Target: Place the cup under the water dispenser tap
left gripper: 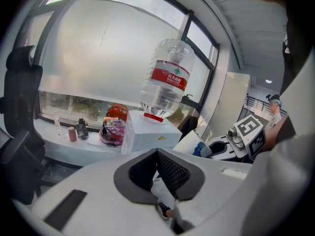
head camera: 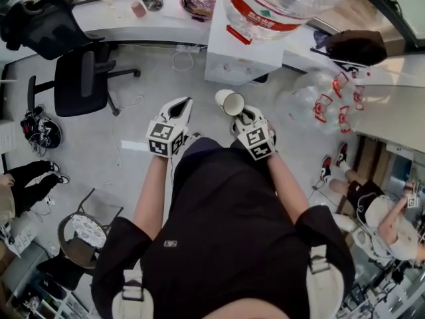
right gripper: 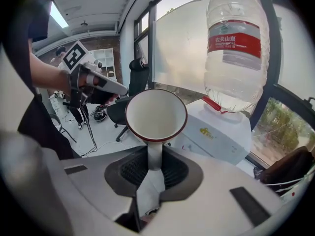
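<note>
A white cup (head camera: 232, 103) with a red rim hangs in the air, its mouth up, my right gripper (head camera: 238, 116) shut on it. In the right gripper view the cup (right gripper: 156, 114) fills the middle, and a white strip of it runs down between the pads of the right gripper (right gripper: 155, 159). The white water dispenser (head camera: 236, 52) stands just beyond, with a clear bottle (head camera: 285, 5) upended on top. The cup is short of the dispenser (right gripper: 216, 132) and left of it. My left gripper (head camera: 180, 106) hovers beside the right, shut and empty. From the left gripper (left gripper: 157, 154) the dispenser (left gripper: 147, 134) lies straight ahead.
A black office chair (head camera: 83, 82) stands on the floor to the left. A window ledge (head camera: 119, 8) behind the dispenser carries small bottles and snack bags. Several empty water bottles (head camera: 319, 102) lie at the right. A person (head camera: 385, 224) sits at the lower right; a stool (head camera: 83, 234) stands lower left.
</note>
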`<state>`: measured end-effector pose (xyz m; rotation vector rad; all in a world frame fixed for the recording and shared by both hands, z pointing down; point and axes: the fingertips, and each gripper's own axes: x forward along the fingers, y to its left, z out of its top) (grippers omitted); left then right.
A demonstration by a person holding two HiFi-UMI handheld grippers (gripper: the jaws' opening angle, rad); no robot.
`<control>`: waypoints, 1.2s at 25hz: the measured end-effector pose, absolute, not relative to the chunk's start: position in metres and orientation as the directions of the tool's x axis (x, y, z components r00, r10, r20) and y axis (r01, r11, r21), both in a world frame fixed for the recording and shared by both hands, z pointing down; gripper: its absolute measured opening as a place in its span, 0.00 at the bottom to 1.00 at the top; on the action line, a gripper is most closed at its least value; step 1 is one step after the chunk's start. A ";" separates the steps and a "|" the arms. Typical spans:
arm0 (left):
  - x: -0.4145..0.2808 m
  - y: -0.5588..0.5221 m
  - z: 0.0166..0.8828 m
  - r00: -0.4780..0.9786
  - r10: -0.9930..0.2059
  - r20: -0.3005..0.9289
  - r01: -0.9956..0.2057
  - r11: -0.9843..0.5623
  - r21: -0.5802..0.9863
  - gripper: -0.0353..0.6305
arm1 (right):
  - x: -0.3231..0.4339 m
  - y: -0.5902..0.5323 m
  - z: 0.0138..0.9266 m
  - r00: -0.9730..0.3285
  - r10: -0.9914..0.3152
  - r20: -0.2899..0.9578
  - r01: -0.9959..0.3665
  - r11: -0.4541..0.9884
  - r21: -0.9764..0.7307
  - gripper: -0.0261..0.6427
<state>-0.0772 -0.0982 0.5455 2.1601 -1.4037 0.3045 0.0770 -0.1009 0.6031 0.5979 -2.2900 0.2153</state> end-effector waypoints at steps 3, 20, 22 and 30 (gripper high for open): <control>-0.076 -0.105 0.545 0.422 -0.776 0.469 -0.900 -0.294 0.322 0.05 | 0.081 -0.107 0.612 -0.608 -0.334 0.720 -0.465 0.885 0.017 0.11; -0.088 -0.104 0.568 0.324 -0.788 0.524 -0.929 -0.159 0.335 0.05 | 0.081 -0.134 0.674 -0.562 -0.202 0.802 -0.319 0.948 0.015 0.11; -0.091 -0.105 0.569 0.309 -0.791 0.527 -0.932 -0.142 0.333 0.05 | 0.080 -0.138 0.682 -0.554 -0.188 0.811 -0.292 0.956 0.022 0.11; -0.106 -0.106 0.571 0.247 -0.802 0.544 -0.944 -0.074 0.320 0.05 | 0.077 -0.151 0.719 -0.525 -0.133 0.841 -0.239 0.971 0.004 0.11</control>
